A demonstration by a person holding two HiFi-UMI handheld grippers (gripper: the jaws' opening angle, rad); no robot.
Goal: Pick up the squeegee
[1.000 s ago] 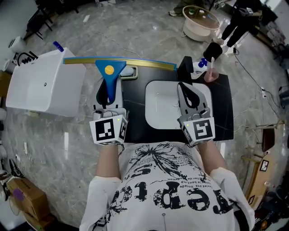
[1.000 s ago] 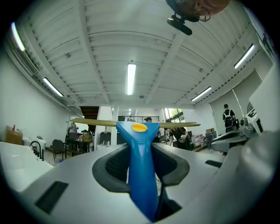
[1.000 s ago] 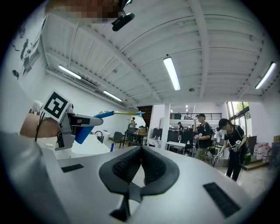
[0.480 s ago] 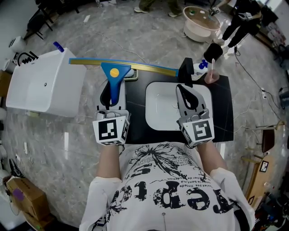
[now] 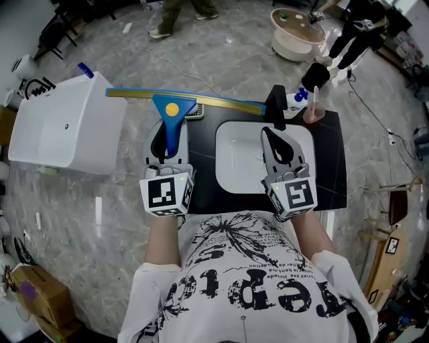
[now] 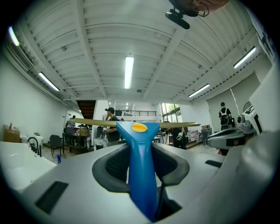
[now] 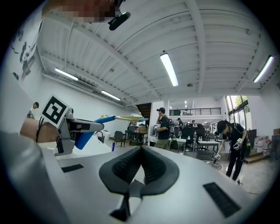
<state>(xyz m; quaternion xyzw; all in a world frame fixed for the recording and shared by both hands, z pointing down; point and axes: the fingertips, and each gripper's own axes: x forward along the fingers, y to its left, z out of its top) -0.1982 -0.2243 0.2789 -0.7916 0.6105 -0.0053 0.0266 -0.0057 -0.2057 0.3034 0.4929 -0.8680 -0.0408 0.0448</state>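
Observation:
The squeegee (image 5: 173, 119) has a blue handle with a yellow dot and a long gold blade. It is held level above the floor, left of the black table. My left gripper (image 5: 167, 138) is shut on its handle. In the left gripper view the handle (image 6: 141, 162) runs out between the dark pads (image 6: 175, 164) and the blade crosses at the far end. My right gripper (image 5: 275, 135) hovers over the white basin, shut, with nothing between its pads (image 7: 155, 168). The right gripper view shows the squeegee (image 7: 94, 124) off to the left.
A white basin (image 5: 234, 164) lies on a black tabletop (image 5: 330, 167). A pink cup with a toothbrush (image 5: 312, 110) stands at its far right corner. A white box (image 5: 60, 124) sits to the left on the marble floor. A person's legs (image 5: 177, 13) pass at the top.
My left gripper and the squeegee have drifted slightly right, the blade tilting a little. A person's legs have walked leftward along the top. My right gripper has kept still.

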